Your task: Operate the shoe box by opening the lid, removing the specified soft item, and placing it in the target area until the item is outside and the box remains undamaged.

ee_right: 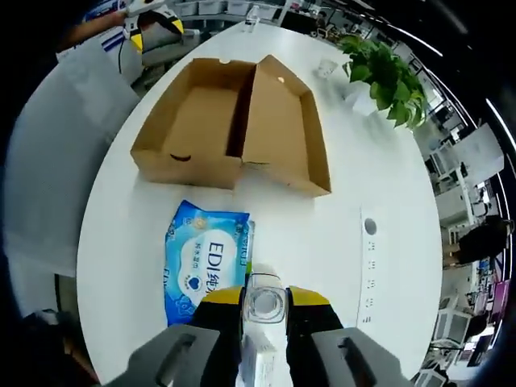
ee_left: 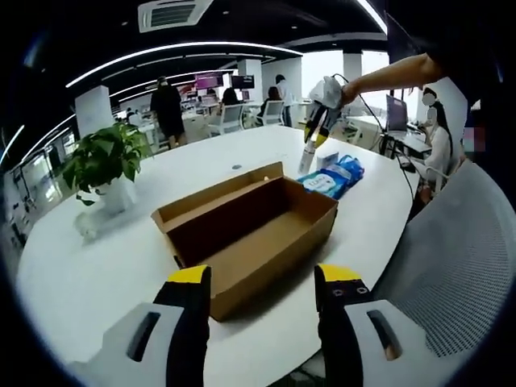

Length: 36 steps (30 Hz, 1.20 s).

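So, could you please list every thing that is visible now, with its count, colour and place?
shoe box: one, brown cardboard, lid open, empty, mid-table
wipes pack: one, blue, lying on table beside box
clear bottle: one, transparent, between right claw's jaws
potted plant: one, green, white pot, by box
table: one, white, round
mesh chair: one, grey, at table edge
left claw: yellow-tipped, open, before box
right claw: yellow-tipped, shut on bottle
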{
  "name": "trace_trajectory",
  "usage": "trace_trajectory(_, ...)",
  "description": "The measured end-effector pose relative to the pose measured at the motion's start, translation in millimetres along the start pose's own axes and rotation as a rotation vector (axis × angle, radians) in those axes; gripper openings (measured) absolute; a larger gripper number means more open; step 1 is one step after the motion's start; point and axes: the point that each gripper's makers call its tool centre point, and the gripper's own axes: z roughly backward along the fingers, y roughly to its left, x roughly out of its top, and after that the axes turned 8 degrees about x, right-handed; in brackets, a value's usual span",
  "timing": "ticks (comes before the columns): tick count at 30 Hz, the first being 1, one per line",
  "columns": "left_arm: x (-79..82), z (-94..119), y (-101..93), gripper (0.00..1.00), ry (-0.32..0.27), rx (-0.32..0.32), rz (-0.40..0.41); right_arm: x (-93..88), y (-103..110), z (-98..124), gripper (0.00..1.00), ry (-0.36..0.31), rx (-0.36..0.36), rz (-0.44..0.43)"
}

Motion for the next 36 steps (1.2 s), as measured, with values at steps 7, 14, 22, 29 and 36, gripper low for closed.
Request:
trace_trajectory(7,-4.3,4,3.5,0.53,0.005,0.016,0.007,-7.5,-6,-8,0.15,0.023,0.010,-0.014)
trace_trajectory(14,-11.2,7,7.4,0.52,0.013,0.029,0.020,-13.3,-6,-20,0.15,0.058,0.041,-0.010)
trace_trajectory(22,-19.1,10,8.9,0.52,0.023,0.037,0.034,-5.9,-6,-27,0.16,0.072,0.063,0.010)
trace_trajectory(29,-22.9,13,10.9,0.51,0.026,0.049,0.043,-3.9,-7,-29,0.16,0.077,0.080,0.014)
trace_trajectory(36,-27.3,12,13.0,0.51,0.037,0.055,0.047,-4.8,-8,-29,0.16,0.084,0.077,0.018)
